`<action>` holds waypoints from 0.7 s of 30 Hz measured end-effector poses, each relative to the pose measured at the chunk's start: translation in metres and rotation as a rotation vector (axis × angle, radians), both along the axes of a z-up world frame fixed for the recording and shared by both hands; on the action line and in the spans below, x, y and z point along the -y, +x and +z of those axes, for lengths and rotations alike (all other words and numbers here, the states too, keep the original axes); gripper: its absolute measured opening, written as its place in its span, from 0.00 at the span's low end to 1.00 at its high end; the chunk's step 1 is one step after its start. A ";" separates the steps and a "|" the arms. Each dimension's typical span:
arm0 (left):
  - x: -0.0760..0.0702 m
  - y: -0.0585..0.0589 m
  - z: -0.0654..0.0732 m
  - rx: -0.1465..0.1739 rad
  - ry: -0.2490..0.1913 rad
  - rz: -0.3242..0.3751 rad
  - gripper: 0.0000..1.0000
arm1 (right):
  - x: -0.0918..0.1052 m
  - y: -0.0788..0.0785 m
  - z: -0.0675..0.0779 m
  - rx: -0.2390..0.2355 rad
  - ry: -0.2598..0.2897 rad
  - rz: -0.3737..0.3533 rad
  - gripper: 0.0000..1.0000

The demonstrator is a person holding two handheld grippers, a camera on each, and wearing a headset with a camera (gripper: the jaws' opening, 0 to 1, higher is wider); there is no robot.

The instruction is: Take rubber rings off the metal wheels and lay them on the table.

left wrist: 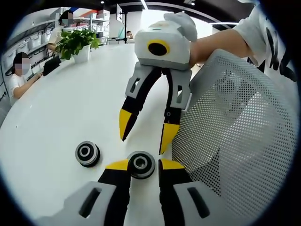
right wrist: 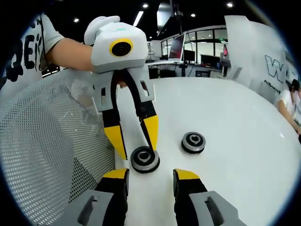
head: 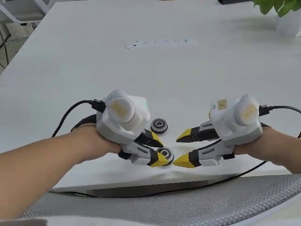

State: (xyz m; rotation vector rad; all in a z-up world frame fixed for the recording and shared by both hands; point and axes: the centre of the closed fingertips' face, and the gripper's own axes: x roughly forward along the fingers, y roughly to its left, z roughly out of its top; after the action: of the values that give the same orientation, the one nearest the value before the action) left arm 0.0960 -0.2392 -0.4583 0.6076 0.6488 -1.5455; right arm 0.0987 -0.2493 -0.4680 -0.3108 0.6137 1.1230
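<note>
A broad white desk (head: 211, 70) is seen across the head view, and a grey mesh chair back (head: 188, 202) is seen along its near edge. A green potted plant (head: 277, 7) is placed at the far right corner, and a white socket strip (head: 160, 42) is set into the desk top farther off.

The white and black left hand-held gripper (head: 162, 152), yellow at the tips, is held low over the near part of the desk. Its jaws are closed against both sides of a small round metal wheel (head: 165, 154), which lies flat on the desk. A black cable (head: 70, 113) is seen trailing from this hand-held gripper across the desk.

The matching right hand-held gripper (head: 177, 149) is held opposite, tips toward tips. Its jaws are spread apart with nothing between them. In the right gripper view the gripped wheel is seen just ahead of those spread jaws.

A second metal wheel (head: 159, 125) of the same kind lies flat just beyond the first, apart from both hand-held grippers.

Black rubber rings (right wrist: 145, 169) are seated around the rims of both wheels.
</note>
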 end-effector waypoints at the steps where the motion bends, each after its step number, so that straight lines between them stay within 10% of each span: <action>1: 0.000 0.000 -0.001 0.003 0.003 0.000 0.16 | 0.000 -0.001 -0.001 -0.001 -0.003 0.003 0.35; 21: 0.000 0.004 -0.003 0.086 -0.018 0.007 0.07 | -0.007 -0.001 -0.003 -0.011 0.008 0.030 0.32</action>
State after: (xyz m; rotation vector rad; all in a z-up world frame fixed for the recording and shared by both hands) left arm 0.1000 -0.2389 -0.4612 0.6540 0.5713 -1.5087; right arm 0.0976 -0.2418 -0.4713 -0.3081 0.6164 1.1566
